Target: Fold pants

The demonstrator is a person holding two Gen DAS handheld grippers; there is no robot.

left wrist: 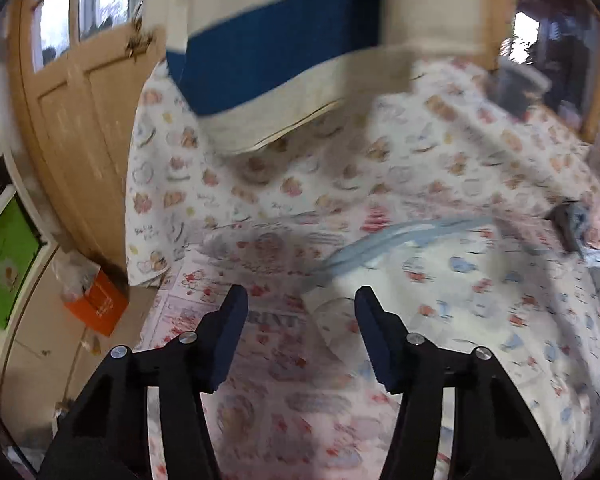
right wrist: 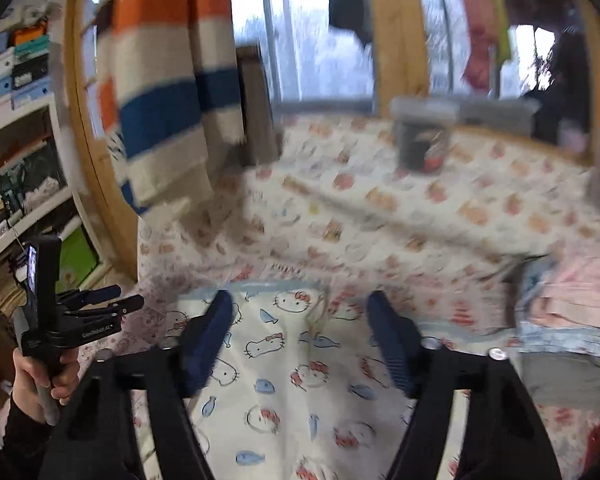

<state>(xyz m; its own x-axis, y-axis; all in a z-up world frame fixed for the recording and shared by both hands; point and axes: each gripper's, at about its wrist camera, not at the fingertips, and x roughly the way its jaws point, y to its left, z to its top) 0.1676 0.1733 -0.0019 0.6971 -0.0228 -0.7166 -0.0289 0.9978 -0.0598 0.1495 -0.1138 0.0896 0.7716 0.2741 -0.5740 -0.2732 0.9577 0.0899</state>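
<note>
Patterned bedding is covering the bed in both views, with a striped blue, orange and cream towel hanging at the far left. Only the right wrist view is showing the pants, white with cat faces and blue fish, lying flat on the bed right under the right gripper, and the left gripper gripped in a hand off to the side. Both grippers are standing wide open, holding nothing. The left wrist view is showing an orange box on the floor.
</note>
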